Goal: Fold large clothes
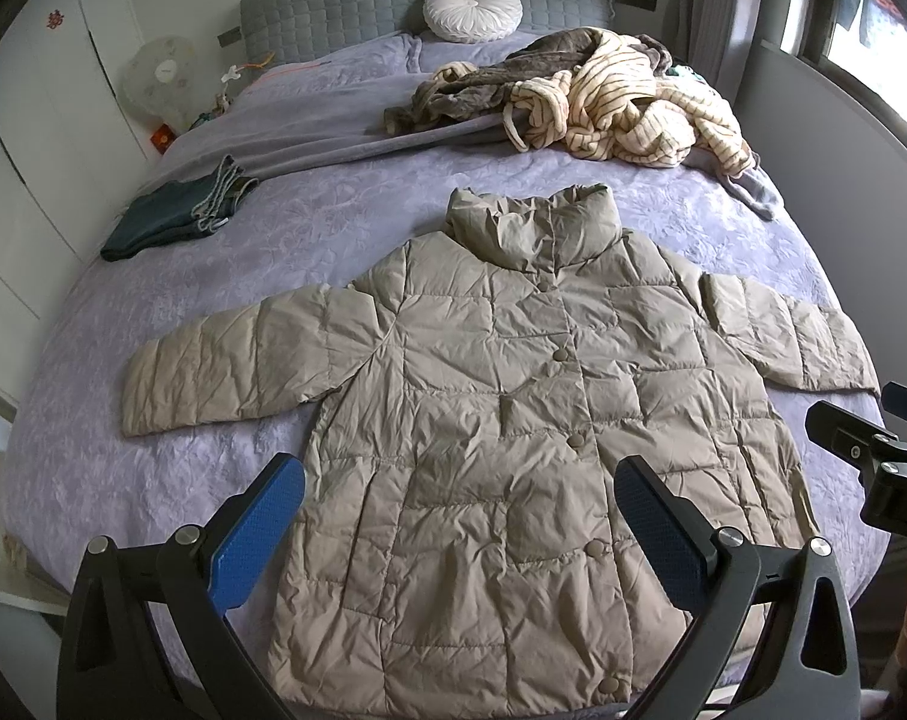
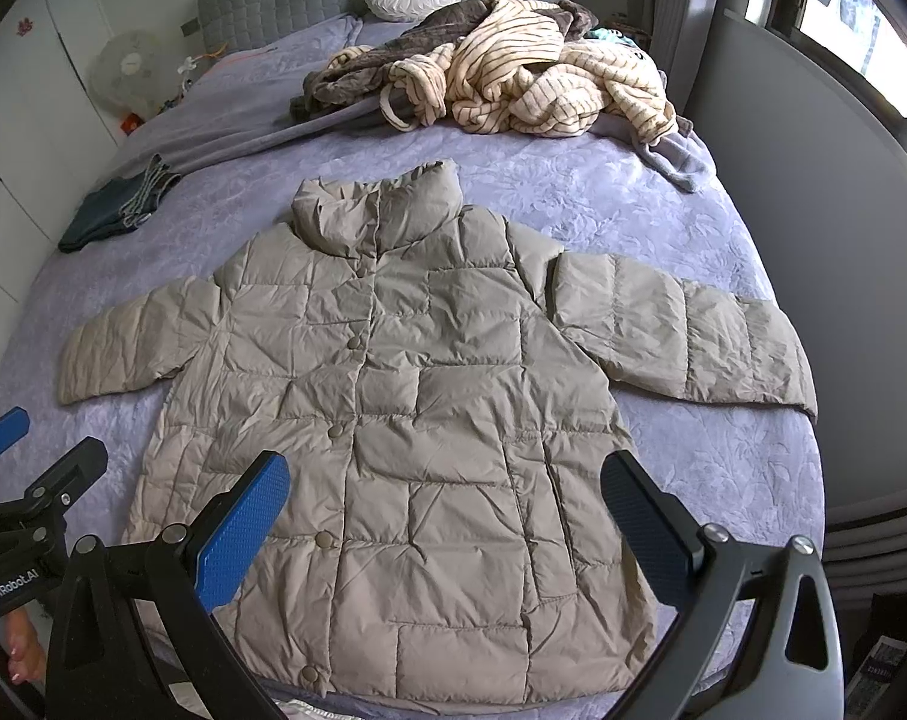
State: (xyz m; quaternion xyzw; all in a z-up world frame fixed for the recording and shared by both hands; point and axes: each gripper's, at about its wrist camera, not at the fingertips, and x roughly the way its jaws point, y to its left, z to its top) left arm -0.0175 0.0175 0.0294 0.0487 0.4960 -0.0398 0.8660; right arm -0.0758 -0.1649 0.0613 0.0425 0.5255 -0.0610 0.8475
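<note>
On the bed [image 1: 153, 312], a padded jacket [image 1: 501, 408] lies flat, sleeves toward three and nine o'clock. Above its hem, the left hand-held gripper [image 1: 460, 495] and right hand-held gripper [image 2: 444, 495] gape wide, holding nothing.

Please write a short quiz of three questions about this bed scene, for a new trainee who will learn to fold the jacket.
1. True or false: the beige puffer jacket lies spread flat on the bed with both sleeves out to the sides.
2. Multiple choice: the striped cream garment is (A) folded beside the jacket, (B) in a loose pile near the headboard, (C) hanging off the bed.
3. Fill in: the left gripper and the right gripper are both ____, holding nothing.

Key: 1 true; 2 B; 3 open.
</note>
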